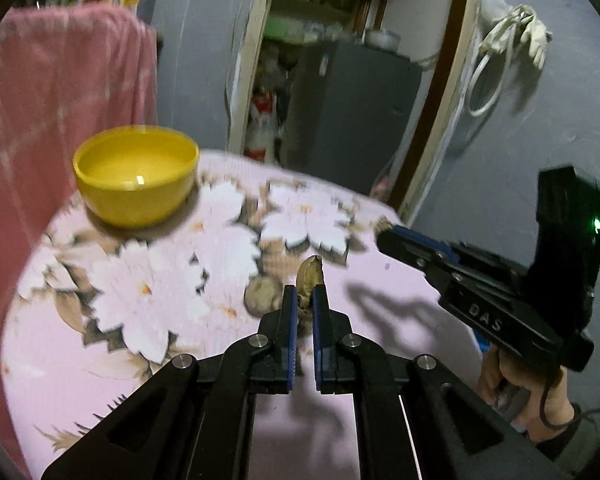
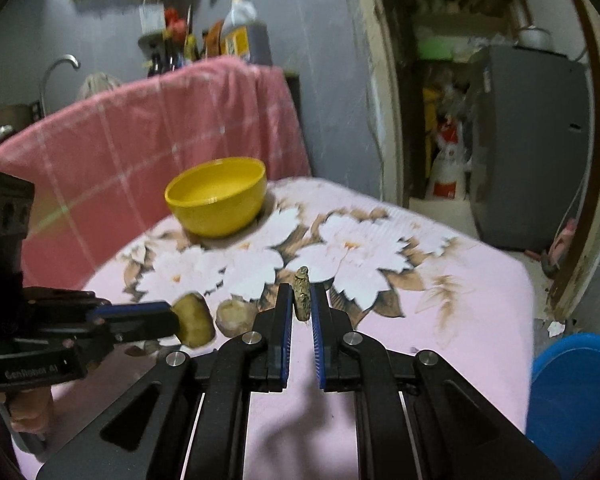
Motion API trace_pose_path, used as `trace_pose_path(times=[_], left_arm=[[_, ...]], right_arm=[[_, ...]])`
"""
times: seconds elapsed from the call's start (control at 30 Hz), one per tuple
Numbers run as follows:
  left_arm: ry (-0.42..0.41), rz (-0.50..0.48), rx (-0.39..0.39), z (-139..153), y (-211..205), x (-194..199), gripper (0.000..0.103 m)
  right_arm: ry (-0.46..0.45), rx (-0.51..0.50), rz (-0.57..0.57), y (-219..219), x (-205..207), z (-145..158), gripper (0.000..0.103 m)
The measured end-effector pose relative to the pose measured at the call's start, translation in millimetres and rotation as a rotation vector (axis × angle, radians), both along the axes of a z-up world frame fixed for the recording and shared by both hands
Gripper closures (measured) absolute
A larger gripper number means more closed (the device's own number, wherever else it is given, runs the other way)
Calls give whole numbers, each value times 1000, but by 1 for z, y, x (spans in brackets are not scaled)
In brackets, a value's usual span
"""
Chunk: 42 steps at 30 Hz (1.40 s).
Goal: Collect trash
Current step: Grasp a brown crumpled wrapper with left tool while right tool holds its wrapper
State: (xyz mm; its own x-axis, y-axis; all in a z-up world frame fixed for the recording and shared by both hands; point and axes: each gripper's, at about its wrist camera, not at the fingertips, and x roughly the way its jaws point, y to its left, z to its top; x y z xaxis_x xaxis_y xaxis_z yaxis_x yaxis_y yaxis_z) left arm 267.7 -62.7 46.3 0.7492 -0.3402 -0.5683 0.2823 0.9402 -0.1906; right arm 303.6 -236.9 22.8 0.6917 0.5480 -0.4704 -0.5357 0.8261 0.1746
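My left gripper (image 1: 305, 294) is shut on a tan peel scrap (image 1: 310, 274) and holds it above the pink floral tablecloth (image 1: 180, 360). In the right wrist view the same gripper (image 2: 172, 316) comes in from the left with the yellowish peel (image 2: 194, 322) in its tips. My right gripper (image 2: 301, 300) is shut on a thin brown scrap (image 2: 302, 292) that stands upright between the pads; it also shows in the left wrist view (image 1: 384, 232). Another beige scrap (image 1: 262, 296) lies on the cloth, also seen in the right wrist view (image 2: 236, 316). An empty yellow bowl (image 1: 136, 176) (image 2: 218, 200) stands at the far side.
A pink checked cloth (image 2: 140, 140) hangs over something behind the table. A blue bucket (image 2: 576, 392) stands on the floor at the right. A doorway with a grey fridge (image 2: 532, 152) lies beyond the table's far edge.
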Motion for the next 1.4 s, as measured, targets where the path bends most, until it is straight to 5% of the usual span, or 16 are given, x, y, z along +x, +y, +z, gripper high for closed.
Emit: trace_pose_path(times=[0.33, 0.67, 0.97, 1.4], left_arm=[[-186, 28, 4, 45, -31, -25, 98], [-291, -55, -6, 67, -89, -30, 102], [-204, -123, -21, 52, -130, -6, 102], [-45, -27, 33, 10, -54, -18, 101]], right_arm=[[-225, 143, -175, -55, -53, 44, 95], [-394, 157, -351, -110, -96, 64, 95], [-310, 177, -434, -163, -94, 44, 95], [-164, 189, -275, -142, -82, 19, 95]])
